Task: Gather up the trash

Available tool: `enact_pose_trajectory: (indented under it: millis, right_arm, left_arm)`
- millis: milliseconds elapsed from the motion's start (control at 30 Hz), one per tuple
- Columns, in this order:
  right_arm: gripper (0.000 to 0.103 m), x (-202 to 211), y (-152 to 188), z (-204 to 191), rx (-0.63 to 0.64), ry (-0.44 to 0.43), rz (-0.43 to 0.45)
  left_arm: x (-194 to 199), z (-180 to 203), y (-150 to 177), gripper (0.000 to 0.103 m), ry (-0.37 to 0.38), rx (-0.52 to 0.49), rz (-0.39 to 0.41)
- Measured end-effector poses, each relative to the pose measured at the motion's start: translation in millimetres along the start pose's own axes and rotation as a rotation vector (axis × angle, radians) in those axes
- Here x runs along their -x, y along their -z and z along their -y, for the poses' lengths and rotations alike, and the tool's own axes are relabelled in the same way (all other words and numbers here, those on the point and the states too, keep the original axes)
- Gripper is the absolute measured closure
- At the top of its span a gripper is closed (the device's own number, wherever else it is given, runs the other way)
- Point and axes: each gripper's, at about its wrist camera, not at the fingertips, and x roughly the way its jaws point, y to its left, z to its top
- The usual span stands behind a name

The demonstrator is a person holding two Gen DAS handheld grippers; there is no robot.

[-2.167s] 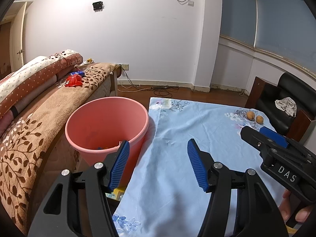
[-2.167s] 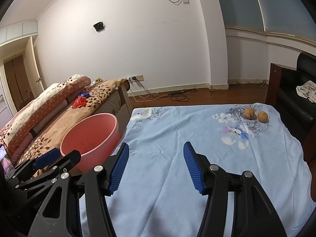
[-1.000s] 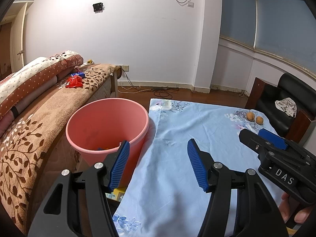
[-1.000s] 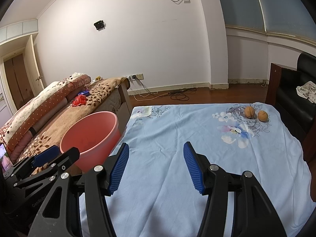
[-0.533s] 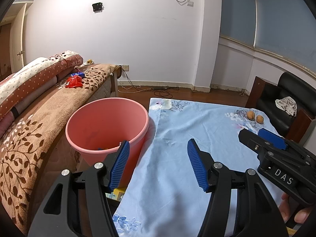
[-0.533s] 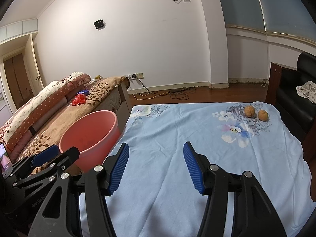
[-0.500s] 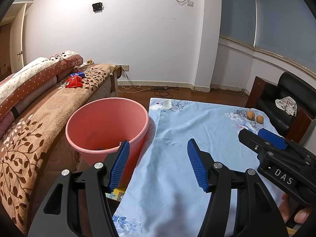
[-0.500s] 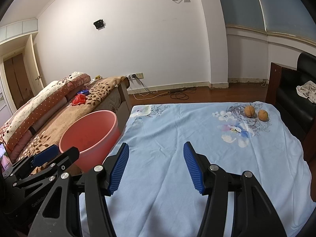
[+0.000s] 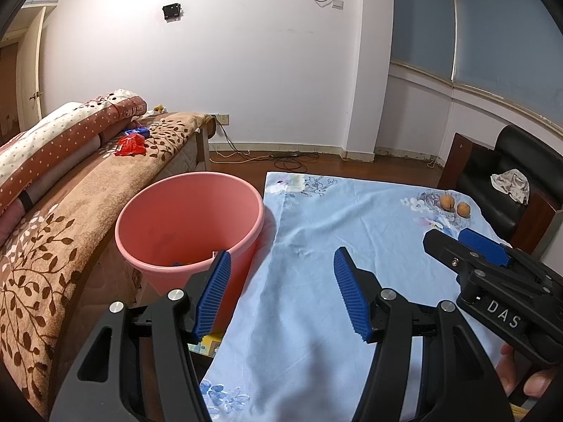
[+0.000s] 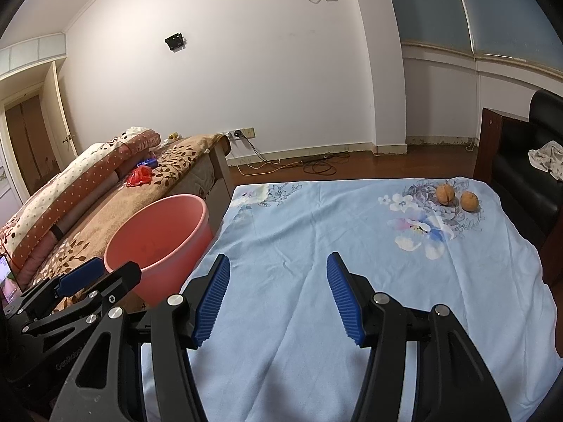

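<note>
The left gripper [image 9: 281,293], black with ribbed blue pads, hangs with its jaws spread wide and nothing between them, above the near left edge of the light blue floral cloth [image 9: 316,232] that covers the table. Just left of that cloth edge stands the round pink plastic bucket [image 9: 190,225], with a few small scraps showing at its bottom, too small to make out. The right gripper [image 10: 278,293], of the same black-and-blue build, is likewise wide apart and empty, held over the near middle of the cloth. Two small round orange-brown pieces [image 10: 456,197] lie side by side at the far right of the cloth, on a printed flower, well apart from both grippers. To the left of the bucket runs a bed with a brown leaf-patterned blanket [image 9: 70,218]; a crumpled red wrapper [image 9: 131,145] and a small blue packet [image 9: 138,132] lie near each other on its far part. A black leather chair [image 9: 506,172] with a crumpled pale rag [image 9: 512,184] on its seat stands at the far right.
</note>
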Motion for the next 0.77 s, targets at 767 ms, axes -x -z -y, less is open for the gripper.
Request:
enact_pose_trajectory:
  millis: [767]
  right_arm:
    - [0.046,-8.6,2.8,5.3,-0.017,-0.003,-0.028]
  left_arm:
    - [-10.3,0.0,4.2,0.042,-0.016,-0.014,-0.026]
